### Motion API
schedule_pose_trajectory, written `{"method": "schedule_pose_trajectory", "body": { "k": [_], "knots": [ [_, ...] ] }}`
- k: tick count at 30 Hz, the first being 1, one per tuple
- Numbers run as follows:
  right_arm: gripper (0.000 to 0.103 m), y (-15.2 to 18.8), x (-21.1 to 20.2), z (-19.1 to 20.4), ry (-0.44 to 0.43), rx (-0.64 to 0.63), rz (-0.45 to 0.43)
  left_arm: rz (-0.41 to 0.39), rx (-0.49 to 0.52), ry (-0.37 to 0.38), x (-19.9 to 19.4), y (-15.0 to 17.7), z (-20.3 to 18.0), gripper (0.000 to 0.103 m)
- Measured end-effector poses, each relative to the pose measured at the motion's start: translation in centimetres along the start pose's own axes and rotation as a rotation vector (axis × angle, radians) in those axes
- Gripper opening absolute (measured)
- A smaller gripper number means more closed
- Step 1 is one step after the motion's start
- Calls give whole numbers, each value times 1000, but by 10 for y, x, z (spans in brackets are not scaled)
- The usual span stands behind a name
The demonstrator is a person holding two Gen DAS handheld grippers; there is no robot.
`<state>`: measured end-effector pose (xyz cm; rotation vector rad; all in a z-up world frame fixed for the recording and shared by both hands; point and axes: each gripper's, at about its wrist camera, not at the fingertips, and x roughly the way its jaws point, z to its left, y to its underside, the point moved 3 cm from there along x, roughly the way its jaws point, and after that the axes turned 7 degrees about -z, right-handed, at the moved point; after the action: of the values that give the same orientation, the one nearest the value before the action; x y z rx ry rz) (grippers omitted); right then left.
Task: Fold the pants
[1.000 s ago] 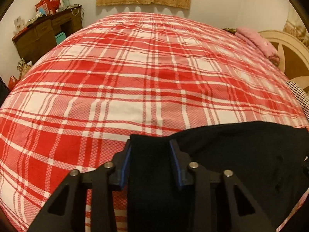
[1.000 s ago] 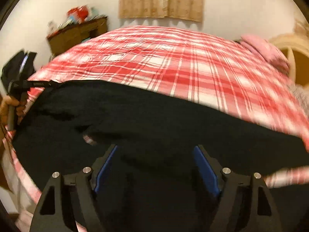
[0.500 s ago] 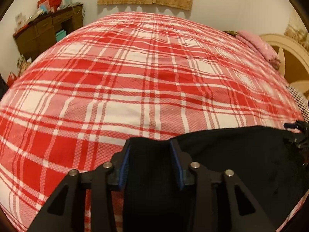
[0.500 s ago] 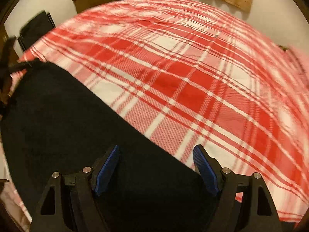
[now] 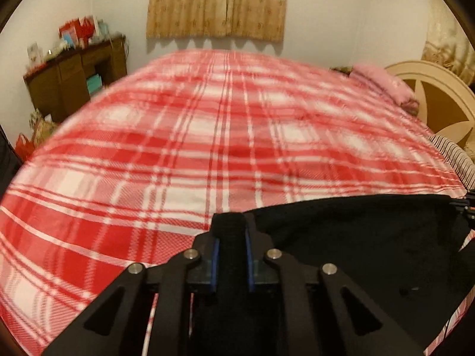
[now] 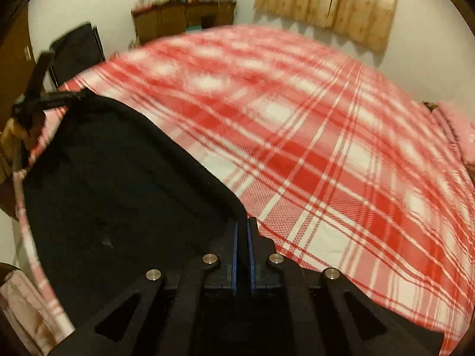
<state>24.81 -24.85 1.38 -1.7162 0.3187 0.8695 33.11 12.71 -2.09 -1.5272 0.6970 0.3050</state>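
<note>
Black pants (image 5: 371,252) lie at the near edge of a red and white plaid bed (image 5: 207,136). My left gripper (image 5: 231,237) has a thick fold of the pants' edge between its blue pads, and its jaws are closing tight on it. In the right wrist view the pants (image 6: 118,192) spread out to the left. My right gripper (image 6: 242,231) is closing on their near corner, with a thin edge of cloth pinched between the pads. The left gripper (image 6: 44,98) also shows at the far left of that view, holding the opposite corner. The cloth is stretched between the two grippers.
A wooden desk (image 5: 74,83) with boxes on top stands against the wall at back left. A pink pillow (image 5: 383,83) and a cream headboard (image 5: 439,95) are at the right. A dark chair (image 6: 77,50) stands beside the bed. A curtain (image 5: 216,3) hangs on the back wall.
The right jaws went from wide open over the cloth to pinched on the pants' corner. The left jaws squeezed narrower on their fold. Both grippers rose, and the pants' edge pulled taut.
</note>
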Motion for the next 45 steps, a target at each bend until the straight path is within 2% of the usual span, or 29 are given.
{"method": "schedule_pose_trajectory", "body": {
  "k": [5, 7, 11, 14, 19, 22, 23, 24, 25, 27, 30, 32, 34, 35, 36, 37, 39, 41, 45],
  "knots": [
    [5, 10, -66, 36, 37, -36, -105, -136, -14, 39, -66, -5, -4, 15],
    [5, 22, -84, 50, 40, -39, -131, -181, -24, 49, -94, 7, -3, 15],
    [5, 59, -112, 89, 49, -77, -155, -209, -28, 45, -125, 41, 1, 15],
    [5, 87, -113, 113, 58, -107, -137, -216, -8, 37, -140, 73, 1, 15],
    [6, 139, -88, 140, 115, -160, -66, -228, 54, -3, -143, 115, -2, 15],
    [6, 161, -73, 147, 173, -184, -58, -212, 81, -45, -137, 134, -1, 23],
    [6, 164, -71, 149, 184, -186, -59, -204, 85, -69, -134, 141, 2, 29],
    [6, 169, -66, 151, 204, -188, -61, -200, 83, -87, -135, 149, 5, 40],
    [7, 172, -64, 153, 220, -193, -59, -190, 67, -113, -133, 153, 11, 47],
    [9, 178, -55, 159, 270, -217, -50, -197, 29, -132, -141, 161, 19, 74],
    [14, 179, -52, 166, 347, -270, -81, -213, -12, -148, -154, 159, 33, 94],
    [17, 178, -53, 164, 358, -252, -83, -208, -4, -164, -161, 158, 37, 95],
    [22, 178, -61, 160, 308, -202, -86, -197, 16, -176, -167, 160, 38, 95],
    [38, 177, -68, 157, 252, -157, -92, -193, 28, -181, -171, 161, 39, 95],
    [59, 177, -74, 157, 218, -127, -104, -193, 43, -193, -176, 162, 40, 95],
    [66, 176, -83, 155, 192, -97, -126, -189, 57, -207, -179, 163, 41, 95],
    [69, 172, -95, 156, 146, -56, -145, -170, 68, -216, -183, 168, 47, 95],
    [69, 160, -106, 152, 47, 20, -183, -143, 38, -192, -189, 164, 53, 95],
    [69, 125, -105, 140, -119, 174, -235, -191, -107, -93, -202, 143, 66, 95]
  ]
}}
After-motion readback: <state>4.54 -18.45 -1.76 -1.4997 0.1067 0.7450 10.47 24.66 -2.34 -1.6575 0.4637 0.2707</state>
